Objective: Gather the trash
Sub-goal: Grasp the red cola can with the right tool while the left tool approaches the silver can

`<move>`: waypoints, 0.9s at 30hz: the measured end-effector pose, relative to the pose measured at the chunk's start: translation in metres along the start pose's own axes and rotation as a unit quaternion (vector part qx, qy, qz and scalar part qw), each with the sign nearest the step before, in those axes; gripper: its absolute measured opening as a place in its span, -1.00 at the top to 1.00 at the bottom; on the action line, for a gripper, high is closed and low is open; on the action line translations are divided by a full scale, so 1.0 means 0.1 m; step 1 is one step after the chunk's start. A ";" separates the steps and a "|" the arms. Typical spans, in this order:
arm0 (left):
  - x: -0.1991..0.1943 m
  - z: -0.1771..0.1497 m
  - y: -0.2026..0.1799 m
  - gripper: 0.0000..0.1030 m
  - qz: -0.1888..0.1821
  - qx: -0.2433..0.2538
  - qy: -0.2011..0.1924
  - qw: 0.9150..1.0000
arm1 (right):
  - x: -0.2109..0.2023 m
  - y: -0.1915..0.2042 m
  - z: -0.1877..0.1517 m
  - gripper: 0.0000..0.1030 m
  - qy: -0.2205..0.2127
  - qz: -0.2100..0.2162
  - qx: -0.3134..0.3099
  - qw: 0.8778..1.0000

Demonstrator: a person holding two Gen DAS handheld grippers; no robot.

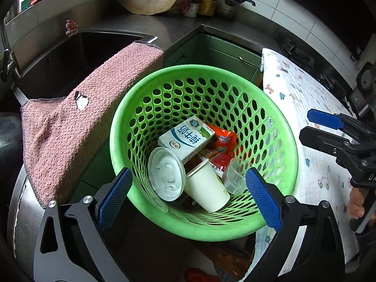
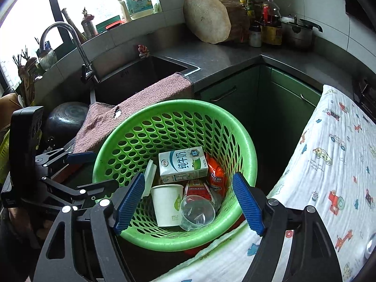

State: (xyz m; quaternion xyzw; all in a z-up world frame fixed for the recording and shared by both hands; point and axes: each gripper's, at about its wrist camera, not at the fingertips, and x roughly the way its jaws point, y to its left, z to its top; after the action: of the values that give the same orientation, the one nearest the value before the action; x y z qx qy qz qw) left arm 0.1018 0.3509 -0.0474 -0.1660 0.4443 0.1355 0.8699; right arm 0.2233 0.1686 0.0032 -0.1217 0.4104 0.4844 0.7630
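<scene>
A green perforated basket (image 1: 277,122) (image 2: 244,141) holds the trash. Inside lie a white and green milk carton (image 1: 185,138) (image 2: 183,164), a white paper cup (image 1: 206,188) (image 2: 166,204), a clear plastic cup (image 1: 235,176) (image 2: 197,211), a round white lid (image 1: 164,174) and red wrappers (image 1: 223,145) (image 2: 215,174). My left gripper (image 1: 189,197) stands open over the near rim and holds nothing. My right gripper (image 2: 189,202) hovers open above the clear cup, its pads clear of it. It shows beside the basket in the left wrist view (image 1: 315,127).
A pink towel (image 1: 77,127) (image 2: 141,98) hangs over the sink edge left of the basket. A sink (image 2: 141,75) with a tap (image 2: 70,42) lies behind. A printed white cloth (image 1: 312,122) (image 2: 329,169) covers a surface at the right. A wooden block (image 2: 209,18), bottles and a pot stand on the far counter.
</scene>
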 end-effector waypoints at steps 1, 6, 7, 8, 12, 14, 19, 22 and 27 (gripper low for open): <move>0.00 0.01 -0.02 -0.86 -0.001 0.001 0.000 1.000 | -0.04 -0.02 -0.01 -0.51 -0.002 -0.001 0.002 1.000; -0.01 0.02 -0.17 -0.86 -0.006 0.013 -0.002 1.000 | -0.28 -0.18 -0.13 -0.61 -0.016 -0.018 0.014 1.000; -0.01 0.03 -0.21 -0.86 -0.008 0.016 -0.002 1.000 | -0.33 -0.23 -0.16 -0.61 -0.018 -0.022 0.017 0.999; -0.01 0.03 -0.25 -0.86 -0.010 0.018 -0.002 1.000 | -0.39 -0.28 -0.20 -0.61 -0.021 -0.027 0.022 0.999; -0.01 0.05 -0.46 -0.86 -0.020 0.033 -0.003 0.999 | -0.64 -0.53 -0.37 -0.66 -0.030 -0.051 0.042 0.997; 0.00 0.05 -0.58 -0.86 -0.027 0.042 -0.004 0.999 | -0.77 -0.68 -0.48 -0.67 -0.032 -0.068 0.053 0.996; 0.04 0.06 -0.96 -0.86 -0.047 0.068 -0.003 0.997 | -1.14 -1.15 -0.75 -0.68 -0.039 -0.108 0.100 0.988; 0.08 0.07 -1.23 -0.86 -0.060 0.087 -0.002 0.994 | -1.38 -1.45 -0.92 -0.68 -0.040 -0.139 0.127 0.981; 0.16 0.09 -1.68 -0.86 -0.086 0.124 0.003 0.989 | -1.81 -1.96 -1.16 -0.68 -0.042 -0.196 0.183 0.963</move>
State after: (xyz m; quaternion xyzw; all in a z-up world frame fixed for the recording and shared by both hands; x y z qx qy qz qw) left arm 0.1817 0.2036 -0.0267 -0.0952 0.4443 0.0038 0.8908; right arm 0.2936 -0.1135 0.0231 -0.0382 0.4278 0.2469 0.8686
